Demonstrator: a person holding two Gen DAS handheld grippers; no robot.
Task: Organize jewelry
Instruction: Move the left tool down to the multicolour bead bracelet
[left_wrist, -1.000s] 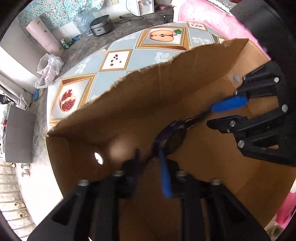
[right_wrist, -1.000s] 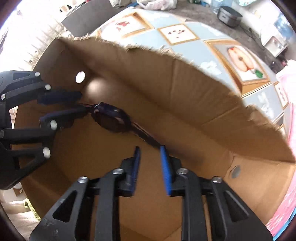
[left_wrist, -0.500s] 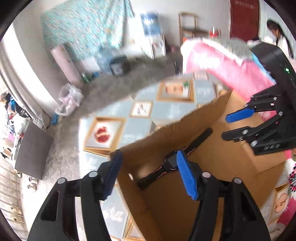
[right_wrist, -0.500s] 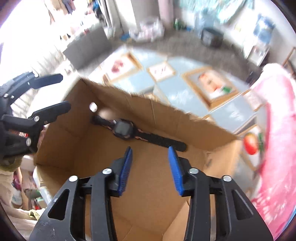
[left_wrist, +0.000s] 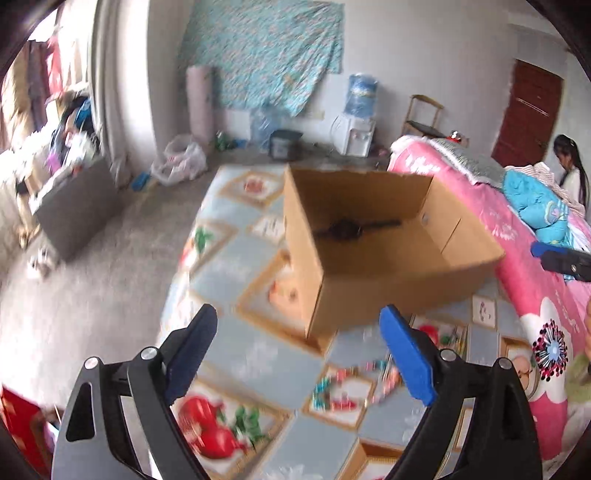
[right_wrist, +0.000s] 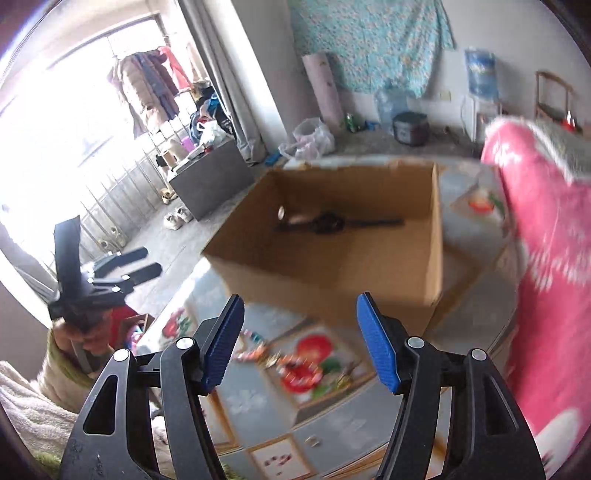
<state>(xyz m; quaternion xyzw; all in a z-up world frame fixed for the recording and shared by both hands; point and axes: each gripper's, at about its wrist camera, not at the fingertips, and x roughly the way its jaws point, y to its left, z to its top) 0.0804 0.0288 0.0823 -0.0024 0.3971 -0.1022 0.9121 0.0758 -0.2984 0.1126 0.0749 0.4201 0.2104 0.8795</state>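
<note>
The beaded necklace on the near tabletop looked light, limp, slippery; best pinched mid-strand. Both grippers' jaws, just opening, stood spread, empty.

Both wrist views look obliquely down from near side, well back; share cardboard box on table.

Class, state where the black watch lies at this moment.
In both wrist views the black watch lies flat on the floor of the open cardboard box, along its far wall, touched by neither hand-held gripper.
</note>
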